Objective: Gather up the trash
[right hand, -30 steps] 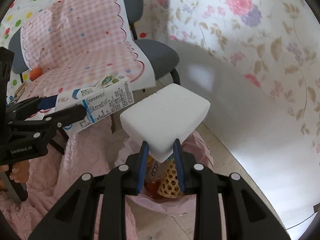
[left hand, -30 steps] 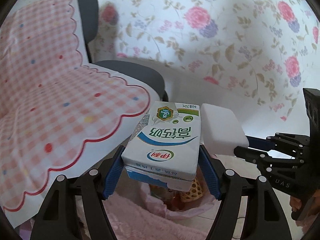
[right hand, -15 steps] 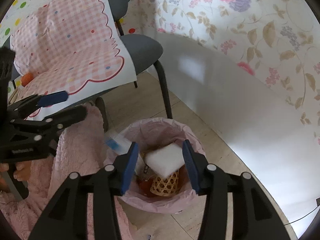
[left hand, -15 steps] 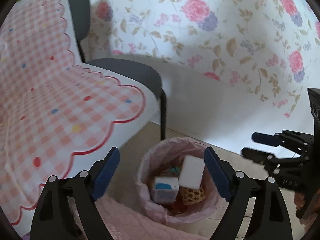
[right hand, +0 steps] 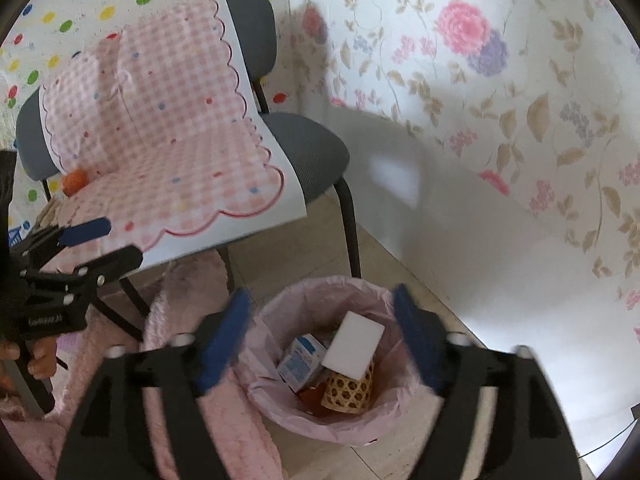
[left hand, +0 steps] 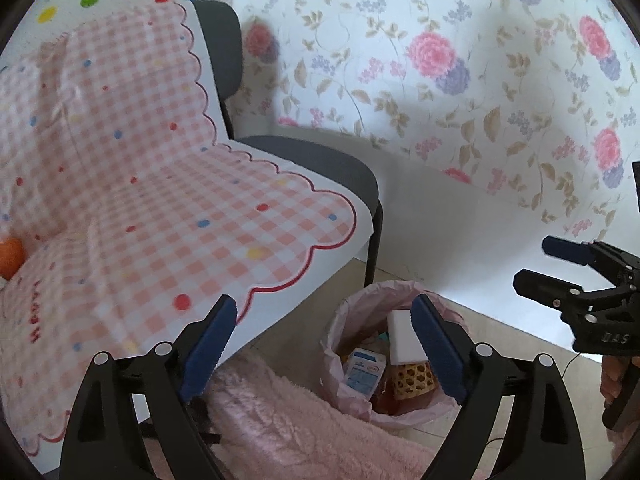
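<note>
With the milk carton and white foam block lying in the pink-lined bin at lower centre, the left gripper and right gripper had just been opening and gaped empty, so the next move was probably seeking more trash.

- The bin stands on the floor, just in front of the chair and near the wall.
- In the bin, the foam block leans on the woven cup, with the milk carton just to its left.
- A cloth drapes over the chair's back and seat, its edge hanging past the front.
- A ball lies on the cloth at the left, where seat meets back.
- A fluffy blanket lies left of the bin, touching its rim.
- Above the bin hang the left hand-held gripper and the right hand-held gripper, side by side and apart.
</note>
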`<move>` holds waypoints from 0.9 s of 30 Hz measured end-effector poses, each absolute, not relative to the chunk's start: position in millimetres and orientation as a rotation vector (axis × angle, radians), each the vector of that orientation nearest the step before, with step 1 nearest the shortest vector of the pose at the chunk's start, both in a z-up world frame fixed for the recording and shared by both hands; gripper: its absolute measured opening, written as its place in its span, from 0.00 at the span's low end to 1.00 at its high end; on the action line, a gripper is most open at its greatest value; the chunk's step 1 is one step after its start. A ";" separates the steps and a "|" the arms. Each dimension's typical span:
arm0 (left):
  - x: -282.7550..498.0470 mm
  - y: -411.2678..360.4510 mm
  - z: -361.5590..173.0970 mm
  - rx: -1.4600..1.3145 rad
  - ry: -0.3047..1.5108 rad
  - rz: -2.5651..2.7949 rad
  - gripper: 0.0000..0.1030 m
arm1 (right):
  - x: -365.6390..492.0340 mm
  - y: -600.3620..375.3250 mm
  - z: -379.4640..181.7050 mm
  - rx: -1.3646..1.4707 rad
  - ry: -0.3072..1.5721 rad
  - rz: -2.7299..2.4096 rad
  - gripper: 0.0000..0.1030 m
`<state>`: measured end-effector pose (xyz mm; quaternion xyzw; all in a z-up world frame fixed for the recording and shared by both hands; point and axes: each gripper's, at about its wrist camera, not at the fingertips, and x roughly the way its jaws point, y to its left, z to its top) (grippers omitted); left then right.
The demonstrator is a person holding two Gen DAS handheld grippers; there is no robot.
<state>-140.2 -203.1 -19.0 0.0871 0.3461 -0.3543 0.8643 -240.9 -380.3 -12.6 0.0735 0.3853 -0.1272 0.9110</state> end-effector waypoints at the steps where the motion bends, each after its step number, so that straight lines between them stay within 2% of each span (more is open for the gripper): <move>1: -142.0 -197.6 -13.7 0.180 0.723 -0.733 0.86 | -241.2 -377.7 -8.1 0.153 0.784 -0.255 0.86; 4: -143.6 -185.2 -4.5 0.197 0.733 -0.680 0.87 | -240.5 -363.6 11.0 0.146 0.738 -0.218 0.94; 10: -138.6 -146.9 3.7 0.158 0.789 -0.540 0.94 | -226.2 -332.5 39.0 0.102 0.676 -0.135 0.94; 27: -146.3 -43.3 36.9 0.128 0.789 -0.143 0.94 | -179.3 -257.0 65.6 0.018 0.701 0.058 0.94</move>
